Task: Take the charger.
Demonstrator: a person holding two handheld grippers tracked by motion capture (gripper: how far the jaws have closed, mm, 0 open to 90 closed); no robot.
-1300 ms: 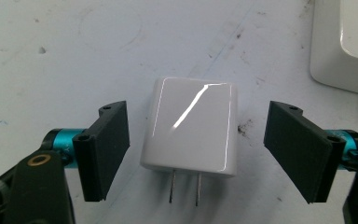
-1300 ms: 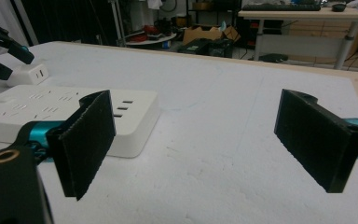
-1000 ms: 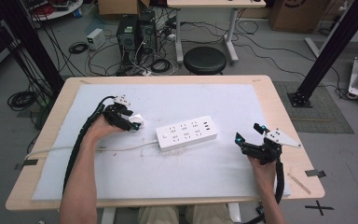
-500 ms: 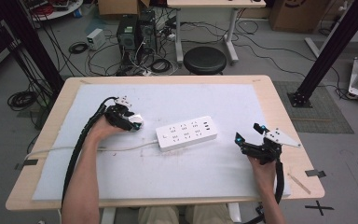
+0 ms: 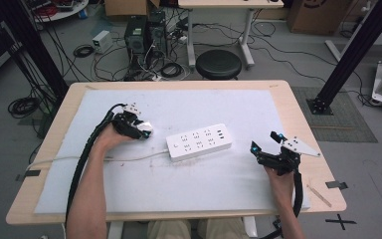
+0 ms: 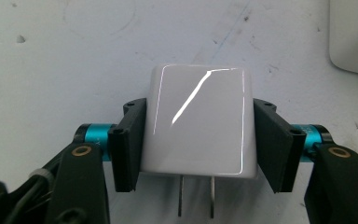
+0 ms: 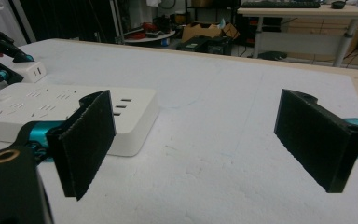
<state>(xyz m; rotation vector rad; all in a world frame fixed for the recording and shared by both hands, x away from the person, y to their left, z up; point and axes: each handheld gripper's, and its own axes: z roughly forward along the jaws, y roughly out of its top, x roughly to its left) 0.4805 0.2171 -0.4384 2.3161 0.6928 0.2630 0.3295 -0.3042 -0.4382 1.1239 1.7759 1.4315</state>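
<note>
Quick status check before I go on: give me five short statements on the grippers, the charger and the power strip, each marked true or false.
1. The left gripper is shut on the white charger. True.
2. The right gripper holds the power strip. False: its jaws stand wide apart with nothing between them, and the strip lies apart from it on the table.
3. The charger's two prongs are bare. True: they stick out toward the left gripper view's camera, in no socket.
4. The charger is plugged into the power strip. False: it is held to the left of the strip, apart from it.
5. The power strip lies on the floor. False: it lies on the white mat on the table.
</note>
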